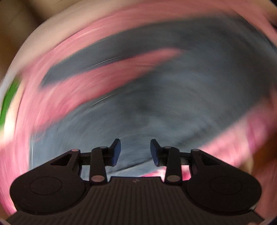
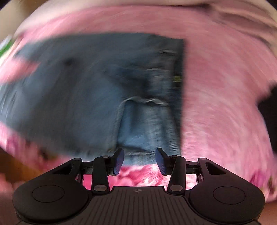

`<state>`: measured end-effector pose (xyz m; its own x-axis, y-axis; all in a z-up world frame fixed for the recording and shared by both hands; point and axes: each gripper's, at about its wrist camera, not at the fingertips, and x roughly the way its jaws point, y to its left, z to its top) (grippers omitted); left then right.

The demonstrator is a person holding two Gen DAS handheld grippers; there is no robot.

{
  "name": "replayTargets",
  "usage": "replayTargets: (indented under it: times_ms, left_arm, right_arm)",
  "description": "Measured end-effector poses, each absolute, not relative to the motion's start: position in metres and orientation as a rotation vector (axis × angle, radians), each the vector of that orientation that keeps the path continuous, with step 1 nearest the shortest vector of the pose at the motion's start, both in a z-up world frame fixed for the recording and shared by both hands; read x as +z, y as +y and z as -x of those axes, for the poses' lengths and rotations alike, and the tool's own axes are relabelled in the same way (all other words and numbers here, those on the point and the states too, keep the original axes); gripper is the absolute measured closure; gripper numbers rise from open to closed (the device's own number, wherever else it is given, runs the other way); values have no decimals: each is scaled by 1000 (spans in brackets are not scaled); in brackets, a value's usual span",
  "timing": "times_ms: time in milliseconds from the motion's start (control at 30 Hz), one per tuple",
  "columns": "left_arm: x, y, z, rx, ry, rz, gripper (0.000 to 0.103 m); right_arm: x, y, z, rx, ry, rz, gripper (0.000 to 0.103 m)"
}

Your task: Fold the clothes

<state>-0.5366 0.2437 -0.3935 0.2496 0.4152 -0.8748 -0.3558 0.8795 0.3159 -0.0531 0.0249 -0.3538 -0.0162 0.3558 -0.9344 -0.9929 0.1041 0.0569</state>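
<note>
- Pink floral bedspread (image 2: 216, 90) under everything, blurred by motion in both views.
- Left gripper (image 1: 135, 152): spread wide, blue pads (image 1: 116, 152) well apart, nothing between them.
- Hanging over blue-grey jeans (image 1: 164, 103), which fill the middle of the left view; whether the pads touch the cloth cannot be told.
- Pink strip (image 1: 110, 72) showing through as a wedge between two denim parts, probably the legs, too smeared to be sure.
- Right gripper (image 2: 139, 161): also spread wide, pads (image 2: 119, 161) apart, gripping nothing.
- Tips just at the near edge of the jeans (image 2: 86, 90), with the floral cover showing directly below and between the fingers.
- Denim in the right view lying flat on the bedspread, a straight dark edge on its right side, a pocket with a frayed seam (image 2: 147, 100) ahead of the tips.
- Paler cloth (image 2: 225, 15) along the far side of the bedspread.
- Green smear (image 1: 8, 102) at the left margin of the left view, too blurred to identify.
- Dark shape (image 2: 270, 112) at the right margin of the right view, unidentifiable.
</note>
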Motion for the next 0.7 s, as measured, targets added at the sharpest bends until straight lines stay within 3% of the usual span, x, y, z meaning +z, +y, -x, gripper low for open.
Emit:
replayTargets:
  times_ms: [133,400,700]
  left_arm:
    - [-406,212,519,265,1263,-288,70]
    - [-419,214,513,178,1282,-333,70]
    - [-428,217,509,120,1302,-365,70]
  right_arm:
    - [-363,23,94,1455,913,1045,59]
    - [-381,35,139,1611,835,1113,59]
    - [-383,49,127,1568,891,1081,59]
